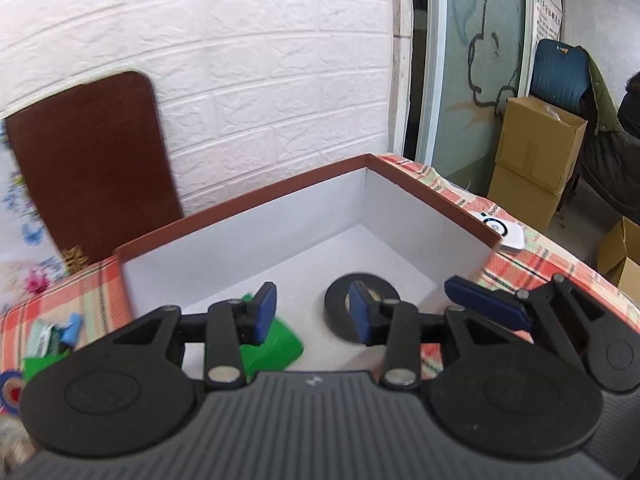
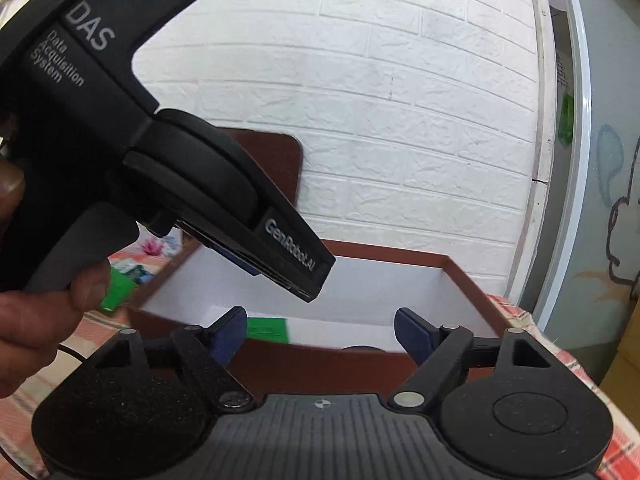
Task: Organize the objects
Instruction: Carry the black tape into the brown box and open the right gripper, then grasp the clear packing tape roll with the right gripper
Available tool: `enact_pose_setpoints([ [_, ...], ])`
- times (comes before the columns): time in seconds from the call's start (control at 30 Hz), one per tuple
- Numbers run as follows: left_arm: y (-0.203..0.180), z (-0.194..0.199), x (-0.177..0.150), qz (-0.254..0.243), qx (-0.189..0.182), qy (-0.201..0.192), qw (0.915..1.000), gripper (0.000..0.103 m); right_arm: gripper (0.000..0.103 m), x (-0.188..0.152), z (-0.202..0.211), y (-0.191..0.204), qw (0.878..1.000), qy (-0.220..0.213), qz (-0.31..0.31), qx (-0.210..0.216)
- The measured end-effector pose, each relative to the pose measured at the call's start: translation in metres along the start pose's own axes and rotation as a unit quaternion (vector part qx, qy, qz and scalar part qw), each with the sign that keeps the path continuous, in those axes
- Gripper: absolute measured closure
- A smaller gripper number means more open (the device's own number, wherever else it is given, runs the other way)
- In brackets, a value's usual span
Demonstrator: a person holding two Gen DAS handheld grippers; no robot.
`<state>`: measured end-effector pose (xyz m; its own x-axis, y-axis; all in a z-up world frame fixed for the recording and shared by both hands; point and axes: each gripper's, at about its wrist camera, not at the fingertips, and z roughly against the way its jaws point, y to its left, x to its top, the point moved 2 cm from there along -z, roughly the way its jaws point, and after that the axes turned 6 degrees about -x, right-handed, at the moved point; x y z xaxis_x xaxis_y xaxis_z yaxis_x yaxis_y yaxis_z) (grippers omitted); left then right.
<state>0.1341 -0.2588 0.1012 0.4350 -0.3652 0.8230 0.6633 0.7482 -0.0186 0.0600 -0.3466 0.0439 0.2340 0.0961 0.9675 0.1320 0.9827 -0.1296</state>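
black tape [image 1: 362, 312] and green pack [image 1: 276, 346] are sitting in the box [image 1: 256, 200]. we're hovering both grippers, left [image 1: 312, 312] and right [image 2: 320, 334], jaws apart and empty. risk: clipping the box rim reaching for the leftovers [image 1: 52, 336].

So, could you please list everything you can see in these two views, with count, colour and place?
Box: one, brown outside, white inside, open on the checked tablecloth.
Tape roll: one, black, flat on the box floor.
Green packet: one, inside the box, left of the tape roll.
Lid: one, brown, leaning on the white brick wall behind the box.
White device: one, with a dark ring, on the cloth right of the box.
Small packets: a few, green, white and blue, on the cloth left of the box.
Cardboard boxes: two stacked, tan, on the floor far right.
Left gripper: open, over the box.
Right gripper: open, before the box's near wall.
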Motion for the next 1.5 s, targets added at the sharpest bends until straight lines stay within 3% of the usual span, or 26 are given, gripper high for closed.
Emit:
enact_pose_setpoints([
  [0.17,0.007,0.045,-0.036,0.007,0.018,-0.007,0.9998,0.053,0.023,-0.01,0.026,0.026,0.999,0.018,-0.015,0.039],
  [0.37,0.036,0.072,-0.098,0.043,0.049,0.029,0.9975,0.051,0.024,-0.031,0.035,0.069,0.988,0.102,-0.005,0.114],
  [0.53,0.082,0.075,-0.152,0.105,0.102,0.092,0.985,0.051,0.026,-0.038,0.035,0.109,0.974,0.148,0.025,0.172],
  [0.73,0.13,0.096,-0.191,0.156,0.15,0.105,0.9706,0.051,0.027,-0.049,0.05,0.158,0.958,0.178,0.08,0.211],
  [1.2,0.2,0.141,-0.226,0.192,0.226,0.065,0.9527,0.042,0.023,-0.041,0.022,0.222,0.95,0.187,0.095,0.231],
  [1.3,0.223,0.149,-0.234,0.2,0.259,0.051,0.9437,0.038,0.024,-0.033,0.015,0.241,0.949,0.183,0.1,0.236],
  [1.37,0.244,0.154,-0.245,0.216,0.278,0.032,0.9356,0.024,0.025,-0.026,0.006,0.252,0.948,0.175,0.102,0.244],
  [1.4,0.254,0.158,-0.251,0.227,0.281,0.018,0.9323,0.021,0.025,-0.021,0.0,0.256,0.948,0.168,0.096,0.251],
  [1.5,0.272,0.169,-0.259,0.267,0.273,-0.017,0.924,0.024,0.02,0.001,-0.021,0.263,0.955,0.142,0.071,0.25],
])
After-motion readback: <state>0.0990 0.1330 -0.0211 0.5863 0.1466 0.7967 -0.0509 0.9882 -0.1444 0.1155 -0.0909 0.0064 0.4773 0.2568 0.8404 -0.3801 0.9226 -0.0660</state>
